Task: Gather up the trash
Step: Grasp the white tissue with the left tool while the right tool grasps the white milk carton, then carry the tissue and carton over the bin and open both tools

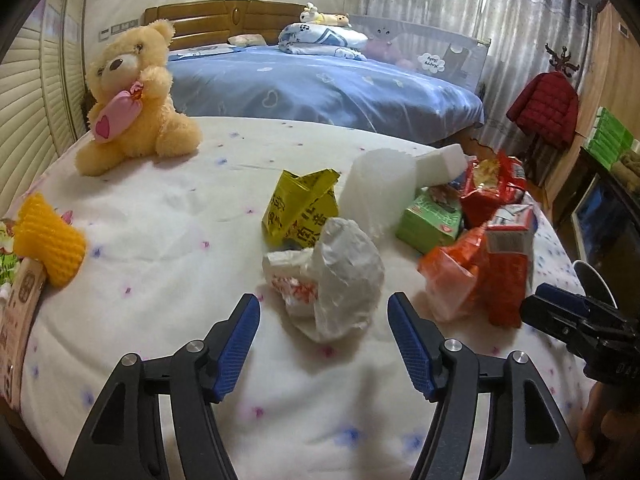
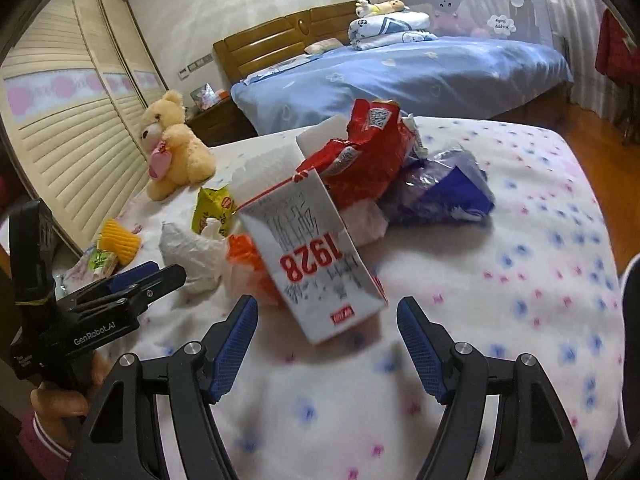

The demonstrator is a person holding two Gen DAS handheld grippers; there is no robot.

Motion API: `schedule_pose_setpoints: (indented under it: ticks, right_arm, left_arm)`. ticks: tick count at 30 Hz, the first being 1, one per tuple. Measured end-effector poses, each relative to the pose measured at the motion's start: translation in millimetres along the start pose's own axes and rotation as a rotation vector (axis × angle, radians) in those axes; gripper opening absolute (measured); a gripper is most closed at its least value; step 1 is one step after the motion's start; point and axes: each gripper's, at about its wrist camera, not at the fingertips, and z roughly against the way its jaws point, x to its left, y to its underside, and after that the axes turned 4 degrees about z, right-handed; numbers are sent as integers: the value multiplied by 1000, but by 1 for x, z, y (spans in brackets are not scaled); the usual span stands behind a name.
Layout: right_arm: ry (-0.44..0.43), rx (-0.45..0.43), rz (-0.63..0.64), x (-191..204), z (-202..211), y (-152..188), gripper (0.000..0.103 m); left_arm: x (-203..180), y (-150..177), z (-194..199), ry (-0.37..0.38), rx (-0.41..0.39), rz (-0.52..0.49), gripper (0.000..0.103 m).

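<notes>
Trash lies piled on a white flowered bedspread (image 1: pixel 168 208). In the left wrist view, my left gripper (image 1: pixel 323 314) is open, its jaws either side of a crumpled white plastic bag (image 1: pixel 340 276). Behind lie a yellow foil packet (image 1: pixel 302 206), a white foam cup (image 1: pixel 380 184), a green carton (image 1: pixel 430 220) and red wrappers (image 1: pixel 494 184). In the right wrist view, my right gripper (image 2: pixel 327 316) is open just before a white carton marked 1928 (image 2: pixel 312 260). An orange bag (image 2: pixel 248 264), a red bag (image 2: pixel 360 160) and a blue wrapper (image 2: pixel 444 188) lie around it.
A teddy bear (image 1: pixel 132 92) sits at the far left of the bedspread. A yellow foam net (image 1: pixel 48 240) lies at the left edge. A blue bed (image 1: pixel 320 84) stands behind. Louvred wardrobe doors (image 2: pixel 72 136) run along the left. A red jacket (image 1: pixel 546 108) hangs at right.
</notes>
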Motion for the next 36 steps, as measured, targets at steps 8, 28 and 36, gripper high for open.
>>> schedule_pose_setpoints:
  ticks: [8, 28, 36]
  right_arm:
    - [43, 16, 19, 4, -11, -6, 62]
    - [73, -79, -69, -29, 73, 27, 59]
    - [125, -94, -120, -55, 99, 44, 59]
  left_arm:
    - [7, -10, -22, 25, 27, -10, 26]
    - [-20, 6, 23, 176, -22, -69, 7]
    - [-65, 14, 27, 260, -9, -161, 7]
